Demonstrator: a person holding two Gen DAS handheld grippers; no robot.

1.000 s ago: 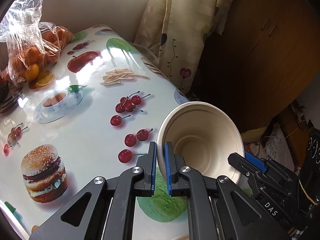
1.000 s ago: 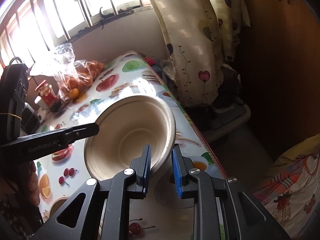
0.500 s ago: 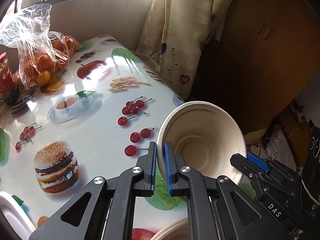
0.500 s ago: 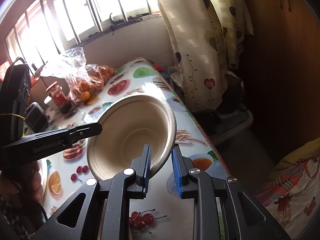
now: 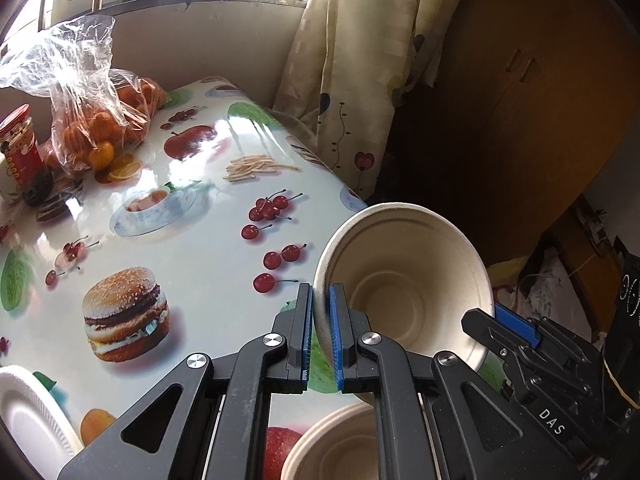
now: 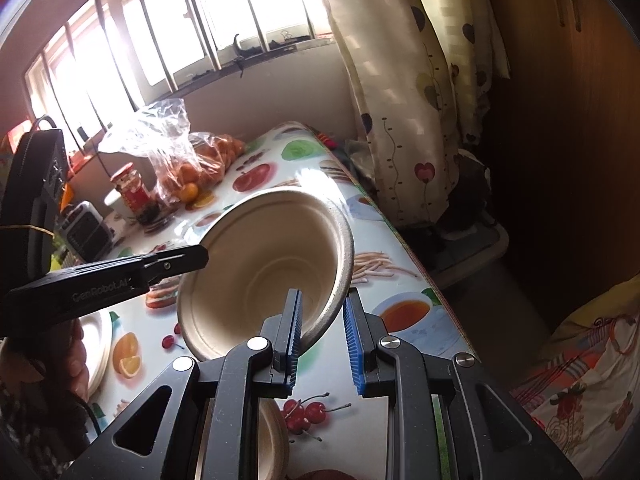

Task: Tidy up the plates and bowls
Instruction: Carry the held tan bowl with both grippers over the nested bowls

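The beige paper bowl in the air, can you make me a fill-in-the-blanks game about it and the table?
1. The beige paper bowl is held by ____ grippers at once.
2. The clear plastic bag on the table holds ____.
3. The left gripper pinches the bowl by its ____.
4. Cherries and a ____ are printed on the glossy tablecloth.

Missing words: two; oranges; rim; hamburger

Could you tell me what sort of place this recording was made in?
Most likely a home dining corner: a table under a food-print oilcloth, a bag of oranges on it, a heart-patterned curtain beside a barred window, and a wooden wardrobe.
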